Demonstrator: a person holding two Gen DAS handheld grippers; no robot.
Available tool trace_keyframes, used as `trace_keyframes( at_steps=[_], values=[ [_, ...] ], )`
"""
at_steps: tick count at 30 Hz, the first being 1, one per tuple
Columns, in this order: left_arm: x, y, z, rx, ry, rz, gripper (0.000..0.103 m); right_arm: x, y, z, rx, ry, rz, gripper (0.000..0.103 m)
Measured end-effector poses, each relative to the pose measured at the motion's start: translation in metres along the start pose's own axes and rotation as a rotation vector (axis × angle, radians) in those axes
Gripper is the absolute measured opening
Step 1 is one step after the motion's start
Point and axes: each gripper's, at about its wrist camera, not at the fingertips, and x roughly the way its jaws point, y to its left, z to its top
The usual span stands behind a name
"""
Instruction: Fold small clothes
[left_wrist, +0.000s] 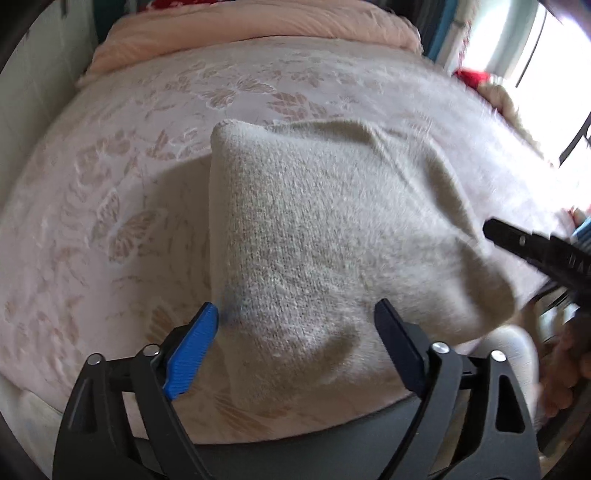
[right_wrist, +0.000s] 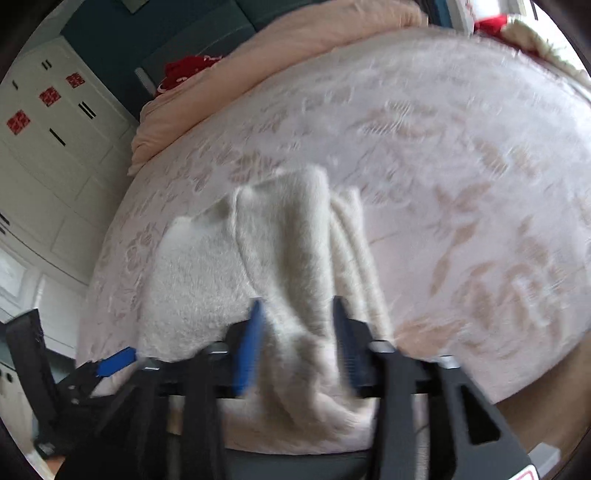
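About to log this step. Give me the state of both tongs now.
Left tongs: open, pads apart over the knit garment, gripping nothing.
Right tongs: open, a bunched fold of the garment lies between the pads, not pinched.

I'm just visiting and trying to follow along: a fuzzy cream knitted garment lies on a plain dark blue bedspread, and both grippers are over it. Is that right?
Not quite. The bedspread is not plain dark blue: it is pale pink with a butterfly and leaf pattern, as the left wrist view shows. The rest holds: the fuzzy cream knitted garment lies on it, with the left gripper and the right gripper over it.
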Motion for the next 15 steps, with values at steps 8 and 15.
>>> trace_keyframes(
  at_steps=[8, 15],
  values=[
    [0.031, 0.050, -0.005, -0.275, 0.080, -0.162, 0.094, 0.037, -0.031, -0.017, 0.068, 0.127, -0.008, 0.079],
    [0.062, 0.057, -0.005, -0.350, 0.086, -0.261, 0.098, 0.072, -0.040, -0.022, 0.201, 0.157, 0.115, 0.098]
  ],
)
